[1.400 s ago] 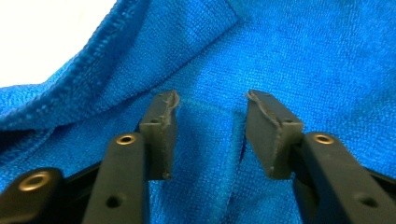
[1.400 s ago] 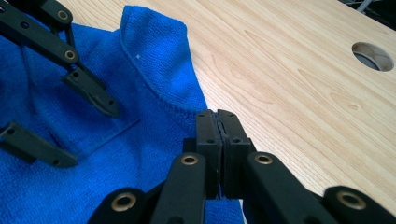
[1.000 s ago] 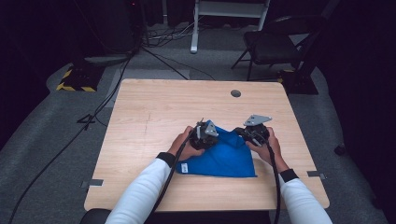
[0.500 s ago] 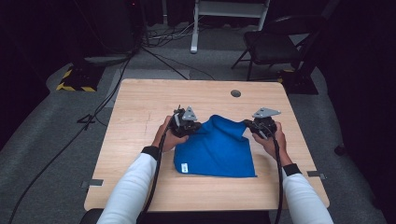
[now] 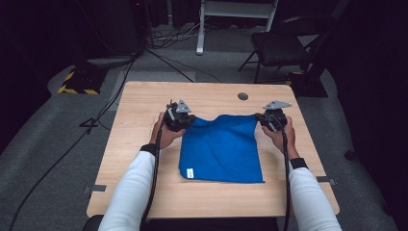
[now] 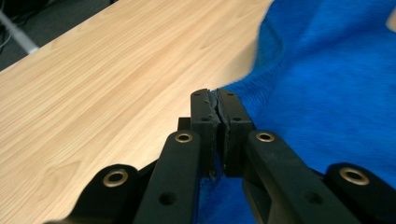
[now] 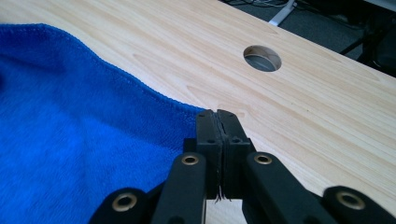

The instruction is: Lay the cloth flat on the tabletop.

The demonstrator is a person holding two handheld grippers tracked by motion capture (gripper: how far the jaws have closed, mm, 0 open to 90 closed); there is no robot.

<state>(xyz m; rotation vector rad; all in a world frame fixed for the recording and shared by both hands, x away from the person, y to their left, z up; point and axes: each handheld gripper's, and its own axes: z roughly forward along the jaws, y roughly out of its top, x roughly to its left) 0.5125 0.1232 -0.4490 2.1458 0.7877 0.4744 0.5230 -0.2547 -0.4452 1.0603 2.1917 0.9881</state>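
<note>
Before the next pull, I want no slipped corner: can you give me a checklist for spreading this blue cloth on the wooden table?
1. Left gripper shut on a far corner of the blue terry cloth: ok.
2. Right gripper shut on the other far corner: ok.
3. Far edge taut between the grippers: not ok, it sags in the middle.
4. Near edge with the white tag lying flat on the light wooden table: ok.
5. Round cable hole clear of the cloth: ok.

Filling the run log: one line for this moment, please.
left gripper: shut on blue towel far-left corner | right gripper: shut on far-right corner | towel: far edge lifted, taut between grippers, near part on wooden table
</note>
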